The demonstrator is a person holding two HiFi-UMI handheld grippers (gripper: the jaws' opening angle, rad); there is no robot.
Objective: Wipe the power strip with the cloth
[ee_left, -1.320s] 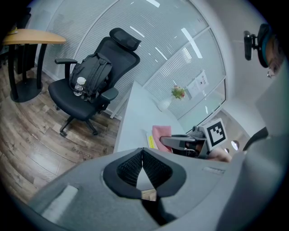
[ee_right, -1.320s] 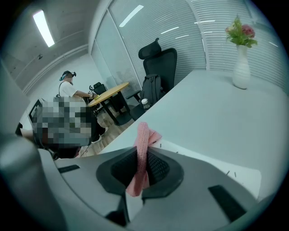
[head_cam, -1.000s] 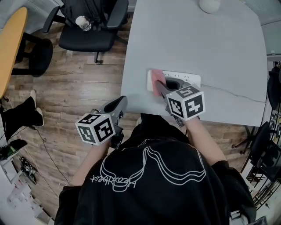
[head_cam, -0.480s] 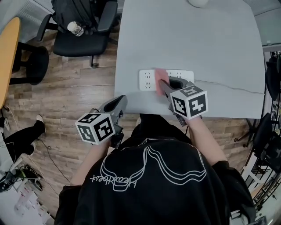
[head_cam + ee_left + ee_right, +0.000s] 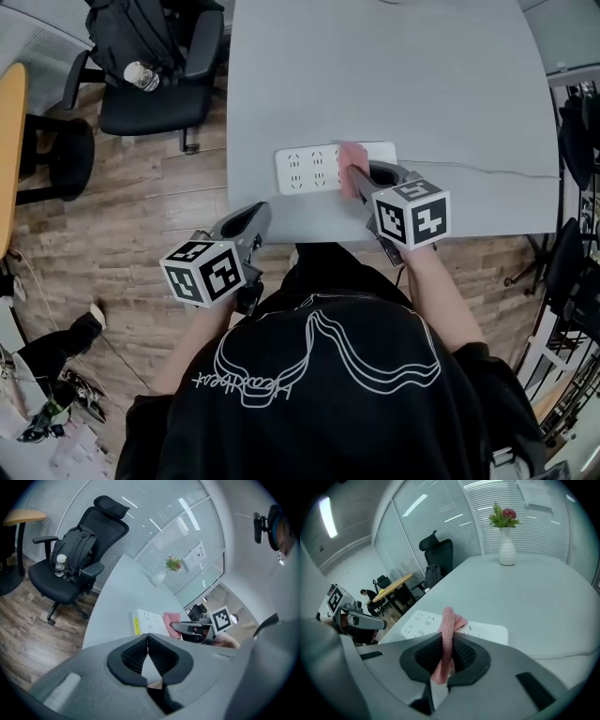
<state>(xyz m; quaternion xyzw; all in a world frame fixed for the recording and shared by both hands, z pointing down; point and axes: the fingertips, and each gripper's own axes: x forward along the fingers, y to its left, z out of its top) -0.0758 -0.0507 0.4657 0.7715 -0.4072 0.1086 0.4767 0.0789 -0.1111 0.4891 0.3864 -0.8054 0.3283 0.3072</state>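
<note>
A white power strip (image 5: 314, 168) lies near the front edge of the grey table (image 5: 394, 75); its cable runs off to the right. My right gripper (image 5: 354, 178) is shut on a pink cloth (image 5: 352, 156), which rests on the strip right of its middle. In the right gripper view the cloth (image 5: 448, 629) stands pinched between the jaws over the power strip (image 5: 423, 621). My left gripper (image 5: 246, 225) hangs shut below the table edge, over the floor, holding nothing. From the left gripper view the power strip (image 5: 149, 621) and cloth (image 5: 170, 619) show ahead, with the right gripper (image 5: 183, 629) on them.
A black office chair (image 5: 155, 89) with a backpack and a bottle stands left of the table. A white vase with flowers (image 5: 505, 545) sits at the table's far side. A wooden table (image 5: 9, 150) edge shows at far left. The floor is wood plank.
My right gripper has slid the pink cloth to the right along the power strip, from near its left end to right of its middle. The left gripper has stayed put.
</note>
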